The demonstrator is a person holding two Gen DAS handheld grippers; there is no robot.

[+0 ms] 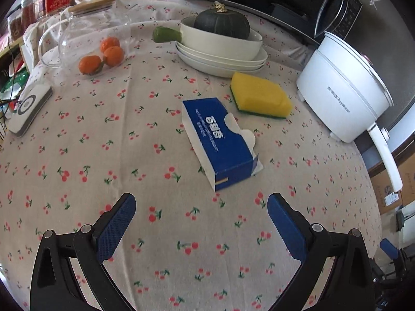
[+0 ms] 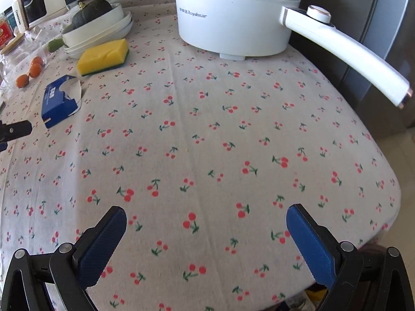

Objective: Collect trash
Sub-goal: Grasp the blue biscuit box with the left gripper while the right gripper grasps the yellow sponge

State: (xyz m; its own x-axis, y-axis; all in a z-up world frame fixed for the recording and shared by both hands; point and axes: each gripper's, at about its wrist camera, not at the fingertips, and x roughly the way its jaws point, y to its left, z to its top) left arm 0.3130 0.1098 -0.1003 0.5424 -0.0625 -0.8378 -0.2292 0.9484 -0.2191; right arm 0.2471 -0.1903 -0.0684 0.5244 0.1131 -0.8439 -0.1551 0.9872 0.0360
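A torn-open blue cardboard box (image 1: 220, 142) lies flat on the cherry-print tablecloth (image 1: 129, 155), ahead and slightly right of my left gripper (image 1: 201, 203). The left gripper is open and empty, hovering above the cloth a short way short of the box. The box also shows in the right wrist view (image 2: 61, 102) at the far left. My right gripper (image 2: 206, 216) is open and empty over bare cloth near the table's right front edge. The tip of the left gripper's finger (image 2: 15, 131) shows at the left edge of the right wrist view.
A yellow sponge (image 1: 260, 98) lies behind the box. A white electric pot (image 1: 342, 90) with a long handle (image 2: 347, 51) stands at right. Stacked plates with a squash (image 1: 220, 23), oranges (image 1: 101, 57), a glass jar (image 1: 88, 26) and a remote (image 1: 29, 107) sit further back and left.
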